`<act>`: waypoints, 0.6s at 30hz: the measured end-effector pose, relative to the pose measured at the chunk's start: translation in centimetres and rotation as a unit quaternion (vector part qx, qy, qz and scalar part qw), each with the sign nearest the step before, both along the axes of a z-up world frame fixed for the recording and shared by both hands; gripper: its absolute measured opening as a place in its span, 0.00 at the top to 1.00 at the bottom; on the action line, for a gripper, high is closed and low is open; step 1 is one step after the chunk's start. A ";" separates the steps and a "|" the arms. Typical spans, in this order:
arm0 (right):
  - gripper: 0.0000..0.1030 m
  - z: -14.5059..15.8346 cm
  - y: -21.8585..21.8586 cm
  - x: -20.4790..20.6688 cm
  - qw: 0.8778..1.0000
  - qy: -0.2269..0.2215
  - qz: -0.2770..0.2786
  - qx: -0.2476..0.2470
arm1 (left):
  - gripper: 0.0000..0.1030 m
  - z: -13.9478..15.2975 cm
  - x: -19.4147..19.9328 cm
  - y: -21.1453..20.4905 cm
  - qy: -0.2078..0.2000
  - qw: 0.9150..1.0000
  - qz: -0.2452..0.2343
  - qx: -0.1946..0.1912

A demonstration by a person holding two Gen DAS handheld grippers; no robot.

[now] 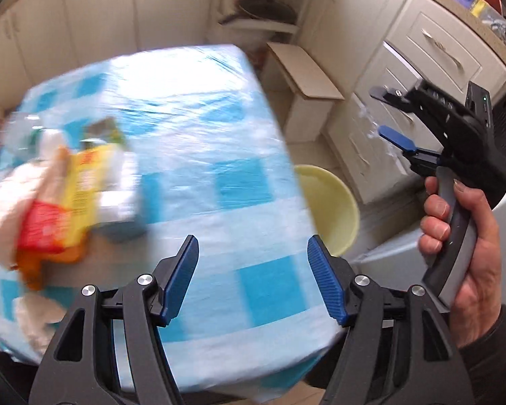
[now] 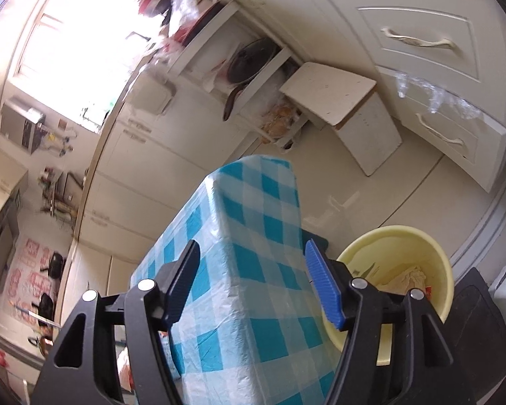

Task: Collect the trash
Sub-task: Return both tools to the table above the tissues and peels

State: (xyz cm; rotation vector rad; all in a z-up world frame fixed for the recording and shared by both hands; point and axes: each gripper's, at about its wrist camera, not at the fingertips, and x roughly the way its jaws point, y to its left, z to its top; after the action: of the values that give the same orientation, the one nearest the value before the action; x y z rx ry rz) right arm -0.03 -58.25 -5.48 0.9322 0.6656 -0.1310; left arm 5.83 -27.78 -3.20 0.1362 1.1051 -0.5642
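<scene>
A blurred pile of trash (image 1: 60, 202), with yellow, red and orange wrappers and white paper, lies on the left of the table with the blue checked cloth (image 1: 199, 128). My left gripper (image 1: 253, 280) is open and empty above the table's near edge, right of the pile. My right gripper (image 2: 253, 283) is open and empty, held off the table's right side above the floor; it also shows in the left wrist view (image 1: 383, 111). A pale yellow bin (image 2: 398, 270) stands on the floor by the table and holds some crumpled paper (image 2: 408, 278). The bin also shows in the left wrist view (image 1: 334, 209).
A white cardboard box (image 1: 307, 94) stands on the floor beyond the bin. White drawers (image 2: 431, 77) and cabinets line the right side. An open shelf with pans (image 2: 249, 64) is at the back. A dark mat (image 2: 472, 320) lies right of the bin.
</scene>
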 end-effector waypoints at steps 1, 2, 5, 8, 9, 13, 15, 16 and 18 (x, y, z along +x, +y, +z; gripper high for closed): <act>0.37 0.1 0.7 0.4 1.000 0.001 0.013 -0.008 | 0.37 0.6 0.0 1.7 -0.014 1.000 0.014 0.009; 0.37 0.3 1.3 0.7 1.000 0.003 0.025 -0.016 | 0.37 1.2 0.1 3.8 -0.030 0.999 0.034 0.018; 0.37 0.6 3.5 1.4 0.997 0.008 0.065 -0.042 | 0.35 2.7 0.6 9.5 -0.070 0.992 0.094 0.047; 0.36 0.8 5.7 2.0 0.992 0.010 0.103 -0.065 | 0.33 3.6 1.8 14.3 -0.094 0.983 0.140 0.069; 0.36 0.9 6.4 2.2 0.991 0.011 0.114 -0.072 | 0.33 3.4 2.3 15.1 -0.099 0.981 0.149 0.081; 0.34 1.4 9.7 2.8 0.981 0.016 0.166 -0.102 | 0.30 2.7 3.4 16.7 -0.106 0.977 0.153 0.106; 0.33 1.8 11.5 3.0 0.972 0.016 0.197 -0.131 | 0.27 2.3 3.8 16.6 -0.112 0.977 0.137 0.121; 0.31 2.1 12.5 3.0 0.965 0.016 0.216 -0.147 | 0.25 1.9 4.0 15.9 -0.116 0.976 0.130 0.129; 0.30 2.3 14.6 3.0 0.951 0.015 0.252 -0.177 | 0.24 1.2 4.5 14.8 -0.127 0.973 0.117 0.154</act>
State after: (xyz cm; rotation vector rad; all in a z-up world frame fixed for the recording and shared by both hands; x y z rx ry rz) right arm 2.99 -43.64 -3.17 0.3957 0.8562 0.1873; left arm 10.30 -12.97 -2.01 0.3341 0.9353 -0.1556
